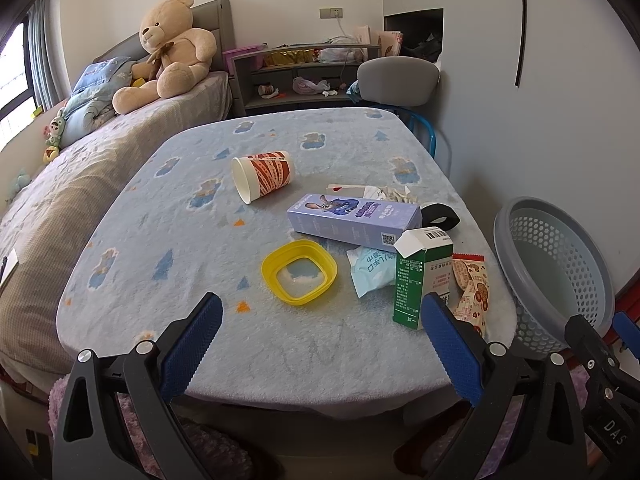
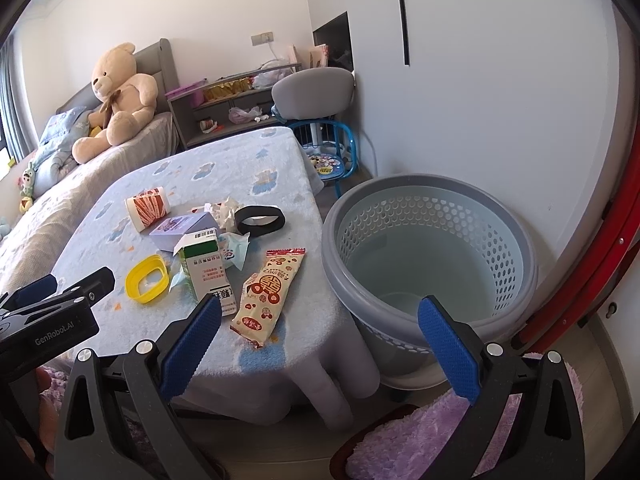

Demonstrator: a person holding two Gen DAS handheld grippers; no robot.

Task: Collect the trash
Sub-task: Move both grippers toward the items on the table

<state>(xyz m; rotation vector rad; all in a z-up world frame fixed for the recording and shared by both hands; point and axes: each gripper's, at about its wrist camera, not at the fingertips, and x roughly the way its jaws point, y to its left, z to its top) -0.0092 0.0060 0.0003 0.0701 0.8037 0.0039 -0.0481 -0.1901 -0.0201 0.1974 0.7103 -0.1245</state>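
Holding my left gripper [image 1: 322, 350] spread wide and empty over the near edge of the table [image 1: 192, 248], blue pads apart, nothing between them. Left wrist view: trash sits on the blue fleece cover. Paper cup [image 1: 263, 176], red-and-white pattern, lies on its side toward the far half. Purple box [image 1: 354, 218] with a cartoon rabbit and a QR code lies flat mid-table; its text is too small to read. Yellow ring lid [image 1: 299, 272] sits just in front of it. Green carton [image 1: 422, 282] stands upright at the right, flap open, barcode on the flap, Chinese print on the side. Pale blue packet [image 1: 370, 270] lies between lid and carton. Red-and-cream snack wrapper [image 1: 472, 288] lies just right of the carton. Black band [image 1: 440, 218] lies behind the box, crumpled tissue [image 1: 394, 194] beside it. Grey basket [image 1: 556, 264] stands off the table's right edge. "DAS" is legible on the other tool at the lower right.

Right wrist view: my right gripper [image 2: 320, 350] is also wide open and holds nothing, poised between the table corner and the grey basket [image 2: 432, 248], which has perforated walls. Snack wrapper [image 2: 268, 292] lies nearest, close to the table edge, red roundel printed on it. Green carton [image 2: 206, 270] stands just left of it. "GenRobot.AI" reads on the left tool body at the left of this view.
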